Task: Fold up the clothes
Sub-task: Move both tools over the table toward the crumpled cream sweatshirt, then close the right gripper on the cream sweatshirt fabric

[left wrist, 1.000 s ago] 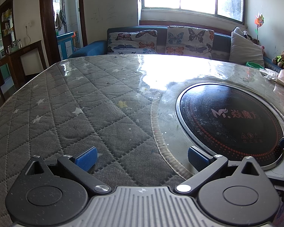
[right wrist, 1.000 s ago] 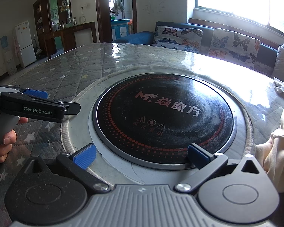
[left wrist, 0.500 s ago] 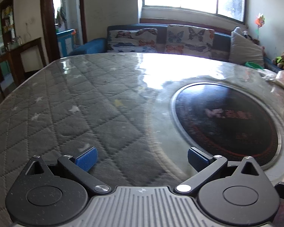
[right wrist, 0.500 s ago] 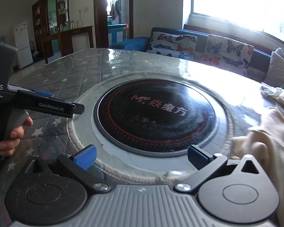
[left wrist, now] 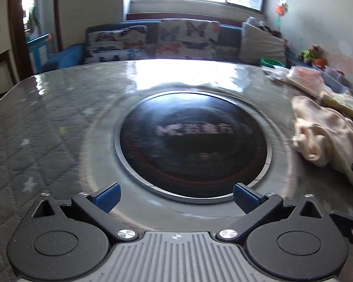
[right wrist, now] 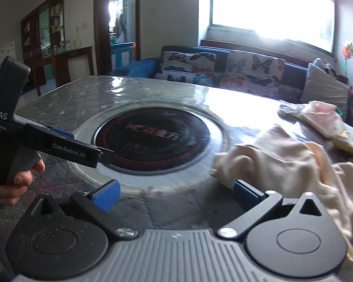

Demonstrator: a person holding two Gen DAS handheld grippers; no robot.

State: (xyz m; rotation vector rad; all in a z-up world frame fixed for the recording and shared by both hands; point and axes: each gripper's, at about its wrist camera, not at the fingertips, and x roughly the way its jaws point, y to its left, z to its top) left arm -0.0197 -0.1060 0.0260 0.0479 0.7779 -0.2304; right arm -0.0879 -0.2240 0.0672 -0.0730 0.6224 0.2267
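Observation:
A crumpled cream garment lies on the right part of the table; it also shows at the right edge of the left wrist view. My right gripper is open and empty, its right finger close to the garment's near edge. My left gripper is open and empty, over the near rim of the black round hotplate. In the right wrist view the left gripper is seen from the side at the left, held by a hand.
The table has a grey quilted cover with stars under a shiny clear sheet. Folded pink and yellow clothes lie at the far right. A sofa with butterfly cushions stands behind the table, under a bright window.
Both grippers have swung to the right. The cream garment has come well into the right view and now shows in the left view. Both stay open.

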